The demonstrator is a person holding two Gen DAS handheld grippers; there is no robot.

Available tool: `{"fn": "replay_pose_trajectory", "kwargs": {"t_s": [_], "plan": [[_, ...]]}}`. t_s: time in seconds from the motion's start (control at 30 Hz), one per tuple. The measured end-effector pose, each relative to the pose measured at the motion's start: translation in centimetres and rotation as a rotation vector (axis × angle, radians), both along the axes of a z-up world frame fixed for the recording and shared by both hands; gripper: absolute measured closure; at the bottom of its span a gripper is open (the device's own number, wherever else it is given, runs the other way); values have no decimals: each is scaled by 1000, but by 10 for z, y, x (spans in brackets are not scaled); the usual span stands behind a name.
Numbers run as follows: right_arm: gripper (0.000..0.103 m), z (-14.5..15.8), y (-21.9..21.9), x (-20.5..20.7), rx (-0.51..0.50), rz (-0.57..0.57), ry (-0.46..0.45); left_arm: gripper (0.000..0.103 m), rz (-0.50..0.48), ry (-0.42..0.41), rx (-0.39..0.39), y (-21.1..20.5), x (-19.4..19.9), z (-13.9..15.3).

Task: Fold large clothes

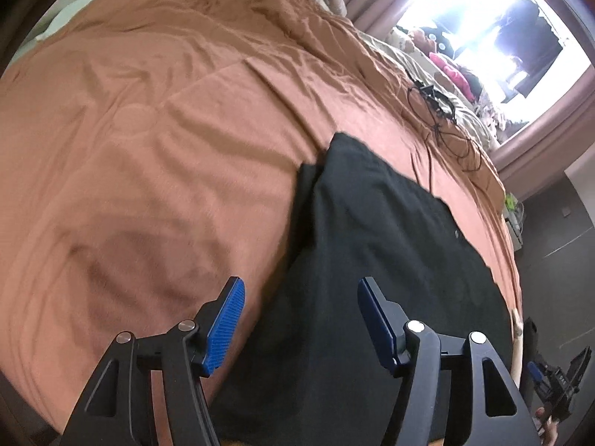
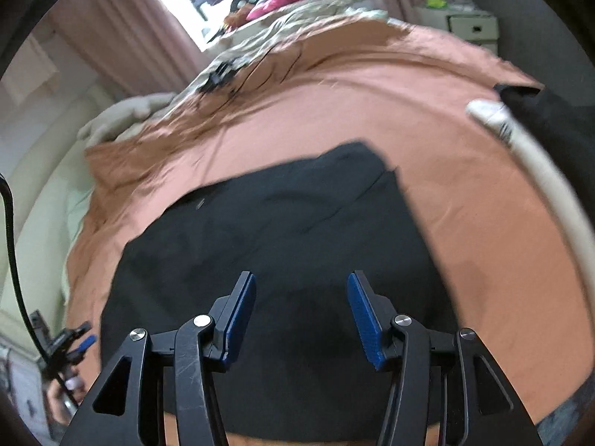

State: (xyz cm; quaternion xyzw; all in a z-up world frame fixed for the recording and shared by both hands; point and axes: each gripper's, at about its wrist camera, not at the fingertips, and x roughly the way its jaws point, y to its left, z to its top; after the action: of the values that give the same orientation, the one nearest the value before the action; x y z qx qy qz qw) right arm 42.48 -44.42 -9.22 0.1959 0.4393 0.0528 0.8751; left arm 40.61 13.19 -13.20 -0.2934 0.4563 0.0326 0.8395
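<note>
A black garment (image 1: 375,260) lies spread flat on the rust-orange bed cover (image 1: 156,141), reaching to the near edge of the bed. My left gripper (image 1: 297,290) hovers above the garment's left edge, open, with nothing between its blue pads. In the right wrist view the same black garment (image 2: 282,245) fills the middle. My right gripper (image 2: 301,286) hangs open over its near part and touches nothing. The left gripper (image 2: 80,338) also shows small at the lower left of the right wrist view, and the right gripper (image 1: 546,371) at the lower right of the left wrist view.
Tangled black cables (image 1: 442,119) lie on the bed cover (image 2: 465,200) beyond the garment. A white curved object (image 2: 520,148) and a dark cloth (image 2: 539,107) lie at the bed's right edge. Pink items (image 2: 275,2) sit by a bright window (image 1: 483,11). A white drawer unit (image 2: 468,26) stands behind the bed.
</note>
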Motion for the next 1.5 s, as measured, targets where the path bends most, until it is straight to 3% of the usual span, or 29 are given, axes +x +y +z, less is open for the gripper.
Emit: {"fn": "replay_pose_trajectory", "kwargs": {"t_s": [0.33, 0.57, 0.73, 1.03, 1.13, 1.2, 1.3, 1.37, 1.5], "plan": [[58, -12, 77, -28, -6, 139, 44, 38, 18, 50, -110, 10, -53, -22], [59, -28, 125, -36, -2, 213, 90, 38, 1, 73, -155, 6, -68, -30], [67, -43, 161, -37, -28, 288, 133, 38, 3, 92, -176, 8, -74, -39], [69, -69, 188, -32, -74, 308, 178, 39, 2, 80, -169, 8, -73, -43], [70, -82, 191, -31, -99, 314, 209, 49, 6, 63, -173, 7, -70, -44], [70, -87, 191, -30, -105, 317, 222, 58, 4, 35, -214, 8, -71, -43], [70, -90, 191, -26, -109, 313, 239, 59, 7, -11, -307, 13, -77, -44], [71, -86, 194, -23, -121, 307, 231, 59, 14, 0, -351, 15, -78, -51], [71, -70, 204, -27, -127, 318, 181, 59, 0, 17, -357, 12, -74, -62]]}}
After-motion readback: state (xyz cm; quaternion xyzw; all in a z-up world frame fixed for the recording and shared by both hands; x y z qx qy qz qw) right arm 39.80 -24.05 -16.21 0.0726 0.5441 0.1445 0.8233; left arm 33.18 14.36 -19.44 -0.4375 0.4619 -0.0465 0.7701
